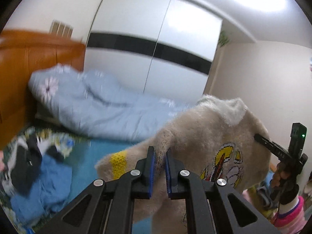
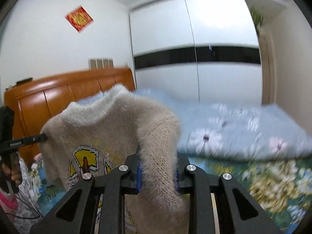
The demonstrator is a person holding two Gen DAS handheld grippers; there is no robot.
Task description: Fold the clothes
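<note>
A fuzzy beige sweater (image 1: pixel 204 136) with a white collar and a yellow cartoon print hangs in the air above the bed. My left gripper (image 1: pixel 159 156) is shut on its shoulder near a sleeve with a yellow band. My right gripper (image 2: pixel 157 161) is shut on the other shoulder of the sweater (image 2: pixel 109 132). Each gripper shows in the other's view, the right one (image 1: pixel 259 137) and the left one (image 2: pixel 42 137), pinching the sweater's edge.
A light blue floral quilt (image 1: pixel 101 105) is bunched at the back of the bed against an orange wooden headboard (image 1: pixel 29 64). A pile of blue and black clothes (image 1: pixel 39 175) lies on the floral sheet (image 2: pixel 263 185). A white wardrobe (image 2: pixel 195 39) stands behind.
</note>
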